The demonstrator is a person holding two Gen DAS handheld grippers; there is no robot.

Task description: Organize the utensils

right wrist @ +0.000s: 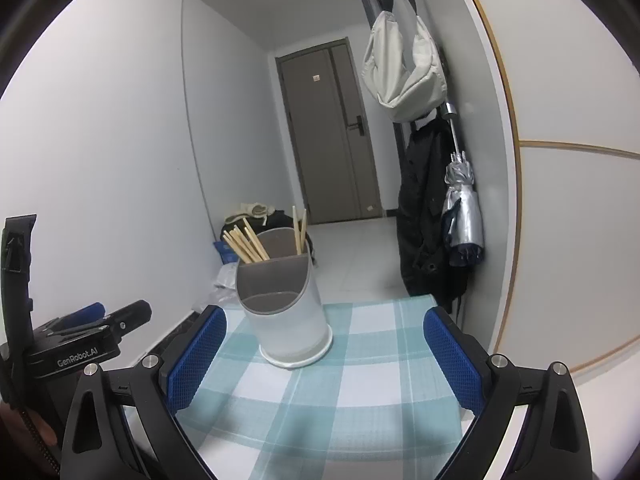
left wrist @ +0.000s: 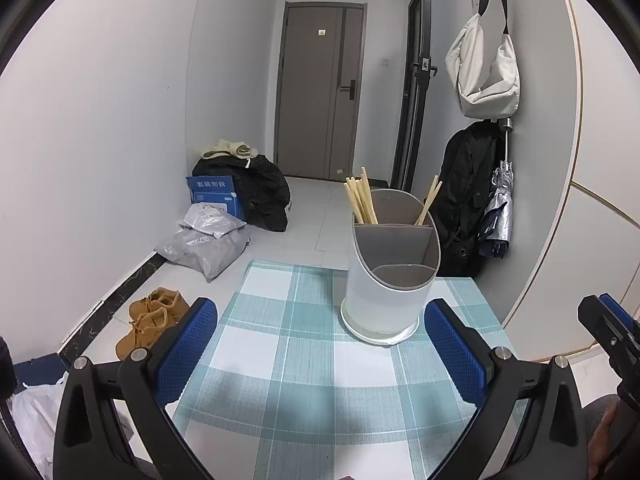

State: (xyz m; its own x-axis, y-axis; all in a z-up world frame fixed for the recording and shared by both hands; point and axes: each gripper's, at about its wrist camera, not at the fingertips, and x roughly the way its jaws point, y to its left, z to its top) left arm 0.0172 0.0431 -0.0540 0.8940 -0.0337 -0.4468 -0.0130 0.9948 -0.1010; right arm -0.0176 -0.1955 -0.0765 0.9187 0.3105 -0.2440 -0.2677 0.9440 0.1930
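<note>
where left wrist looks, shoes (left wrist: 150, 320), parcels (left wrist: 208, 240)

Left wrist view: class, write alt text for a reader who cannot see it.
A white utensil holder with chopsticks in its back compartments stands on a checked tablecloth. The open left tool frames it; nothing is held.

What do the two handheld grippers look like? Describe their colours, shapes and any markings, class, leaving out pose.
The left gripper and the right gripper look alike: black plastic arms with triangular cut-outs, silver round bolts at the joints, and two fingers faced with blue pads bearing a fine dotted texture. In the right wrist view, the left gripper's black body carries white lettering, "GenRobot.AI". No cables or sleeves can be clearly made out.
</note>
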